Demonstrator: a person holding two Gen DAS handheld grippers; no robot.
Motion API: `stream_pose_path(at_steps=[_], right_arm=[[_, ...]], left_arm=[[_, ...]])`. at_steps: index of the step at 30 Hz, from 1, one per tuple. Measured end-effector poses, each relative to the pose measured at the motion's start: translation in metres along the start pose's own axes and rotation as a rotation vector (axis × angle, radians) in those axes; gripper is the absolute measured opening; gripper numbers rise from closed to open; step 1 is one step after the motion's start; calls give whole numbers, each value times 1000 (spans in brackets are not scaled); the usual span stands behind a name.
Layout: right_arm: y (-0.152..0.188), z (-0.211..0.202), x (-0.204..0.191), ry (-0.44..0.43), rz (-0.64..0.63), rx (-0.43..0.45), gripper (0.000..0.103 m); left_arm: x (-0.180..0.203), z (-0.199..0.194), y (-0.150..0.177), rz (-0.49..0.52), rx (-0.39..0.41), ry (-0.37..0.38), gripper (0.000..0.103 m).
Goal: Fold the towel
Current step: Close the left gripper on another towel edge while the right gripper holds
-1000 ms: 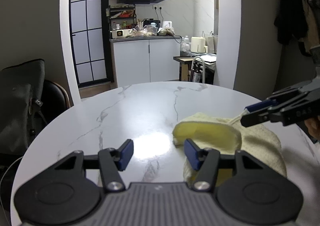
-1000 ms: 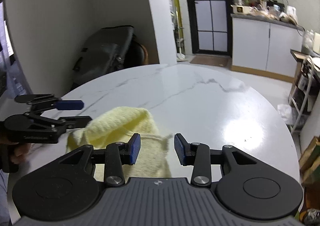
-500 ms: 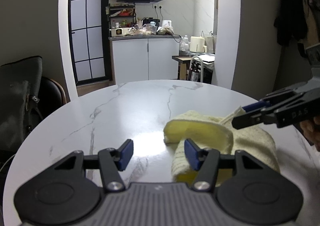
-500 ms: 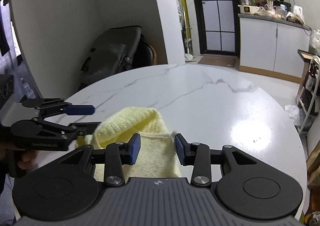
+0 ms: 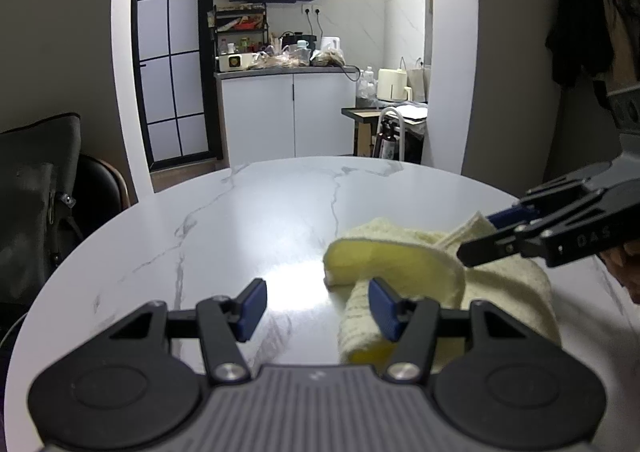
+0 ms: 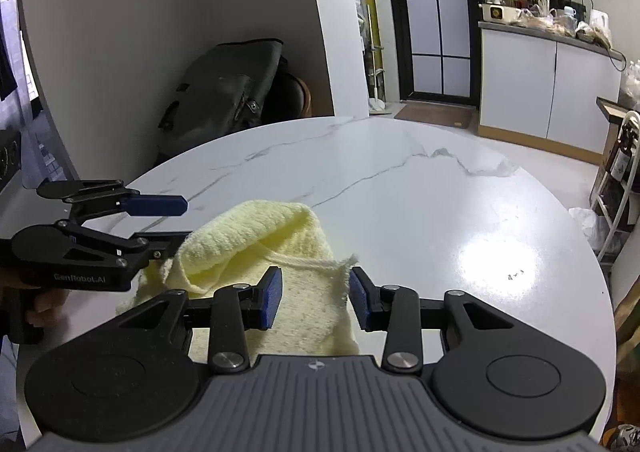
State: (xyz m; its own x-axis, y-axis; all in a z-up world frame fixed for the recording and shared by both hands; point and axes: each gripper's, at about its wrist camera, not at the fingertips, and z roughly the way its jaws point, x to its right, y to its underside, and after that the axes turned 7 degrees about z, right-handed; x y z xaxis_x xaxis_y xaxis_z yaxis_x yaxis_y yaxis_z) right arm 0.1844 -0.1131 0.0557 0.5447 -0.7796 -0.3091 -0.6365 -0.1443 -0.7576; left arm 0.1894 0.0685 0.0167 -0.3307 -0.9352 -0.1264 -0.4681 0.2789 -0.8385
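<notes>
The yellow towel (image 5: 432, 272) lies bunched on the white marble counter (image 5: 248, 220), and serves as the landmark. Just left of it, the left tongs (image 5: 318, 310) are spread wide, the right blue pad (image 5: 382, 308) against the towel's near fold, the left pad over bare counter. From the towel's right, the right tongs (image 5: 476, 238) reach in at its raised corner. Beyond the towel stand white kitchen cabinets (image 5: 288, 116).

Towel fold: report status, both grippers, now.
Left gripper open, empty, beside the towel. Right gripper open, fingers straddling a towel edge. Towel bunched, partly folded on the marble table. Nothing in the way.
</notes>
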Motion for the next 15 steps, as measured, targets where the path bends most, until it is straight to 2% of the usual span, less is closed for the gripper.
stream_pose_path(at_steps=[3, 9, 15], right_arm=[[0, -6, -6, 13, -54, 25, 11], [-5, -25, -13, -3, -106, 81, 11], [-6, -27, -13, -8, -130, 81, 11]], left_arm=[[-1, 4, -3, 3, 1, 0, 60], [-3, 18, -9, 20, -4, -5, 60], [-2, 33, -12, 49, -27, 6, 60]])
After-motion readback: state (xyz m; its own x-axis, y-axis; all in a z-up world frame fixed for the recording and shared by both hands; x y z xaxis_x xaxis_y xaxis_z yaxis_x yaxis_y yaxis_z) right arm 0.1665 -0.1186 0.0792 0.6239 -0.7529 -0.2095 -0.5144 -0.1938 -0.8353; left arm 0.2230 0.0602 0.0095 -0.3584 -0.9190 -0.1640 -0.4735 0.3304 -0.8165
